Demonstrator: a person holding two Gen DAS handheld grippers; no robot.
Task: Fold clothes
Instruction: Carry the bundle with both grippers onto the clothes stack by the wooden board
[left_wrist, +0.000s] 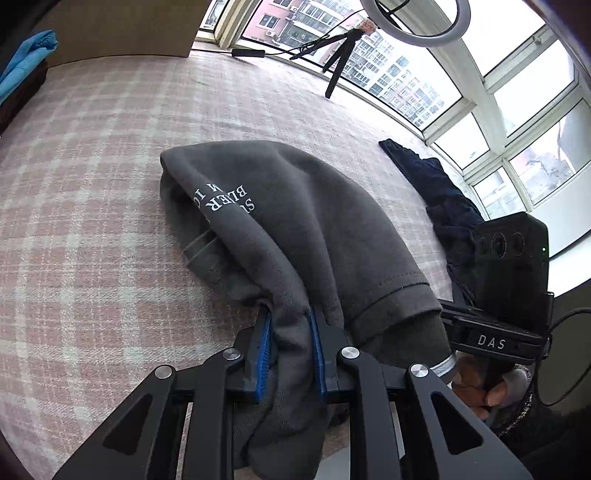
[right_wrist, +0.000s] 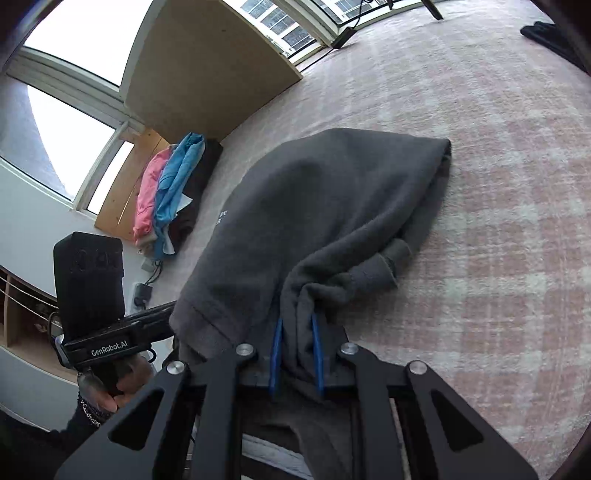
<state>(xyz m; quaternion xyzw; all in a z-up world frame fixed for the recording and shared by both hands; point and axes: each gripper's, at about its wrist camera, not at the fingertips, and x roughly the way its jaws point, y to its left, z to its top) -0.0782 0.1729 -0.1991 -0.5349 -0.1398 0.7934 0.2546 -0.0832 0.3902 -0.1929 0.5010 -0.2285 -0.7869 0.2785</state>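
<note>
Left wrist view: grey garment (left_wrist: 295, 221) draped across frame centre over the pink checked bedcover (left_wrist: 92, 184), white lettering facing up, one bunched edge pinched tight between the blue-padded fingers (left_wrist: 263, 354) of the left gripper (left_wrist: 290, 354) at bottom centre. Right wrist view: same grey garment (right_wrist: 332, 206) at centre, another gathered fold clamped firmly in the right gripper (right_wrist: 297, 358) low in frame. Further out, dark blue clothing (left_wrist: 439, 192) at right of the left view, pink and blue clothes (right_wrist: 166, 188) stacked at left of the right view.
</note>
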